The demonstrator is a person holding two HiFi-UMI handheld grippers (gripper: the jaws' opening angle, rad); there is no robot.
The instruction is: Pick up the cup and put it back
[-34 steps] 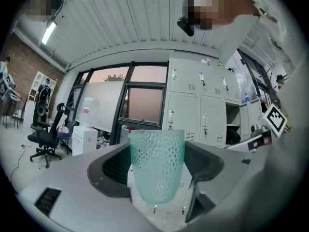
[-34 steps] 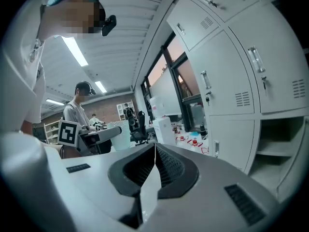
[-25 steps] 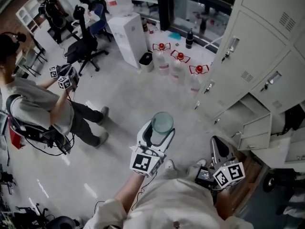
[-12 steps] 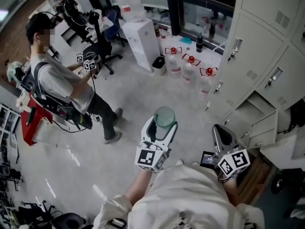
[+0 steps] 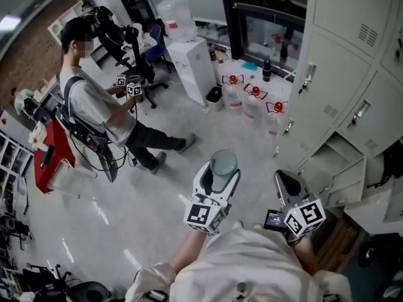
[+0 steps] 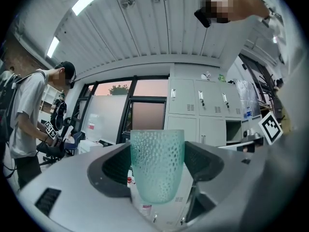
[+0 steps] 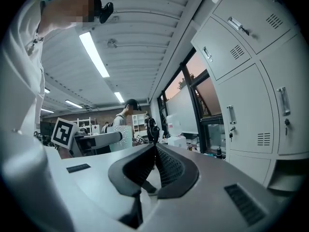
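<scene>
Left tool [image 5: 220,172] held cup [image 6: 157,164] upright.
Jaws pinched its dimpled sides; right tool [image 7: 155,153] pressed together, empty, to the right.

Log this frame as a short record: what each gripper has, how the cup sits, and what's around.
left gripper: shut on the cup, jaws wide
cup: pale green, dimpled, upright, held in the air
right gripper: shut, nothing between the jaws
surroundings: grey lockers on the right; red-capped water jugs on the floor
other person: standing at the left, holding grippers
</scene>
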